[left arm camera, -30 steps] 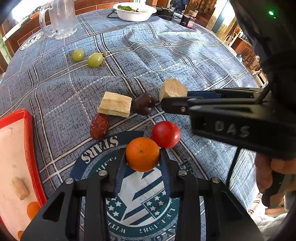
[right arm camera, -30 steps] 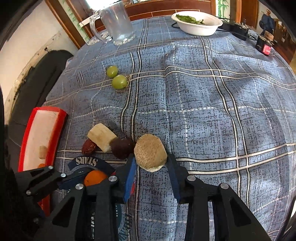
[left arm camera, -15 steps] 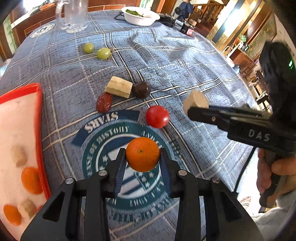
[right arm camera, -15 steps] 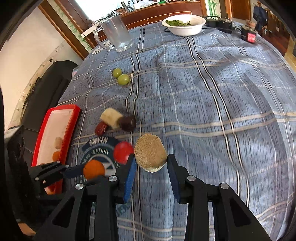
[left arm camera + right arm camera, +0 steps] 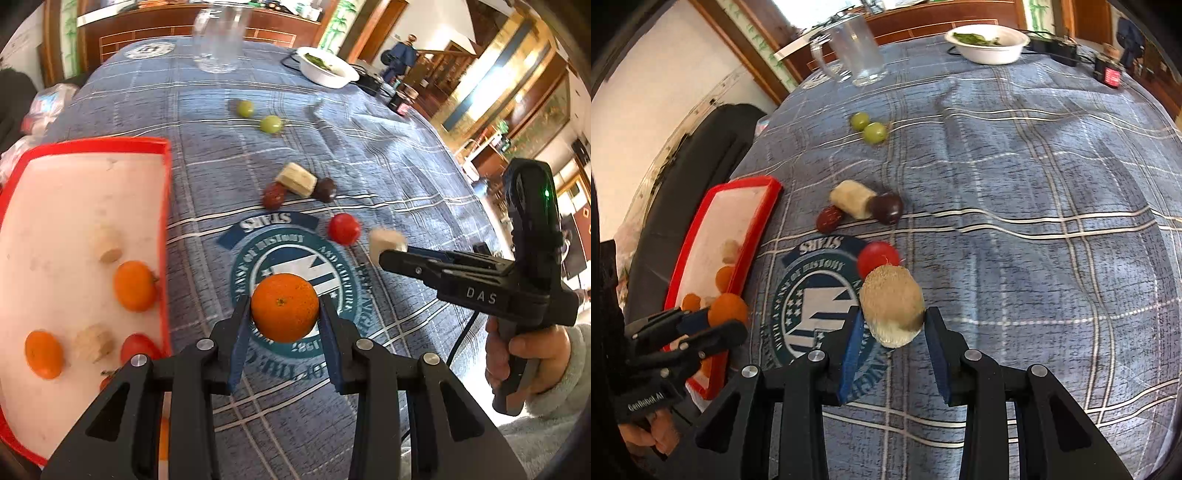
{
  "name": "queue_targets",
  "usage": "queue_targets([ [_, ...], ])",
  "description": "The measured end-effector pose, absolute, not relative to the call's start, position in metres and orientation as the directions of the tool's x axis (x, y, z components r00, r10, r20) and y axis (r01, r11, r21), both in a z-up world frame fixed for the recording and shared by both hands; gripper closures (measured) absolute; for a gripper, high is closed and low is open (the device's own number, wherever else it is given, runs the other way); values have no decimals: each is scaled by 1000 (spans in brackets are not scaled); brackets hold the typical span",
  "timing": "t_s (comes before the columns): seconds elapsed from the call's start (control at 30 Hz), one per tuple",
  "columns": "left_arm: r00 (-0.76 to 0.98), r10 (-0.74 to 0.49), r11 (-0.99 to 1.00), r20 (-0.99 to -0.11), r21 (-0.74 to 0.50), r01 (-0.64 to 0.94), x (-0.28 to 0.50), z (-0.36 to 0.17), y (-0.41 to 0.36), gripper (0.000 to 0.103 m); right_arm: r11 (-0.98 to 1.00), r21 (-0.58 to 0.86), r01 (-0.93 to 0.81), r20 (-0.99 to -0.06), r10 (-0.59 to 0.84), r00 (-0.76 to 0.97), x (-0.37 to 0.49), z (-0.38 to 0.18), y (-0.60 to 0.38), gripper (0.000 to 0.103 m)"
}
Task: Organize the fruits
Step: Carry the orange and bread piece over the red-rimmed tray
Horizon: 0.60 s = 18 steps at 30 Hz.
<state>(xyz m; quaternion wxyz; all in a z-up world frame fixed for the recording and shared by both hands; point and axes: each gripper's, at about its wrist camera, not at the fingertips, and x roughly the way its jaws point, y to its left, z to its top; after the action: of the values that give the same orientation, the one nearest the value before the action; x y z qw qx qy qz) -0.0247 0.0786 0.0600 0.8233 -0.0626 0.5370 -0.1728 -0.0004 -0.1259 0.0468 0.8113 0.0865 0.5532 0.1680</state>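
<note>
My left gripper (image 5: pixel 284 325) is shut on an orange (image 5: pixel 284 312) and holds it above the cloth, just right of the red-rimmed white tray (image 5: pixel 164 206). The tray holds two oranges, a tomato and pale chunks. My right gripper (image 5: pixel 892 332) is shut on a beige round fruit piece (image 5: pixel 892 308), held above the cloth near a red tomato (image 5: pixel 877 256). That gripper also shows in the left wrist view (image 5: pixel 388 254). On the cloth lie a red date (image 5: pixel 273 195), a pale block (image 5: pixel 297 179), a dark fruit (image 5: pixel 325 189) and two green grapes (image 5: pixel 270 123).
A glass mug (image 5: pixel 860 51) and a white bowl of greens (image 5: pixel 990 42) stand at the far edge. Small dark devices with a cable (image 5: pixel 1052 48) lie at the far right. A black chair (image 5: pixel 690 166) stands left of the table.
Both grippers have lifted and pulled back with their fruit. The left gripper has swung left, so the tray now fills the left of its view.
</note>
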Motion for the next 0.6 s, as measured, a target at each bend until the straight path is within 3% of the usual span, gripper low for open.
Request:
queue_targets([
  [0.23, 390, -320, 947, -863, -276, 166, -30, 62, 95, 70, 915, 301, -267, -869, 379, 319, -5, 51, -100, 78],
  [0.43, 407, -318, 948, -856, -292, 126, -32, 66, 108, 70, 912, 344, -223, -867, 400, 298, -1, 43, -105, 74],
  [0.6, 410, -311, 950, -857, -291, 113, -34, 65, 114, 70, 900, 377, -220, -859, 429, 281, 3, 40, -102, 63],
])
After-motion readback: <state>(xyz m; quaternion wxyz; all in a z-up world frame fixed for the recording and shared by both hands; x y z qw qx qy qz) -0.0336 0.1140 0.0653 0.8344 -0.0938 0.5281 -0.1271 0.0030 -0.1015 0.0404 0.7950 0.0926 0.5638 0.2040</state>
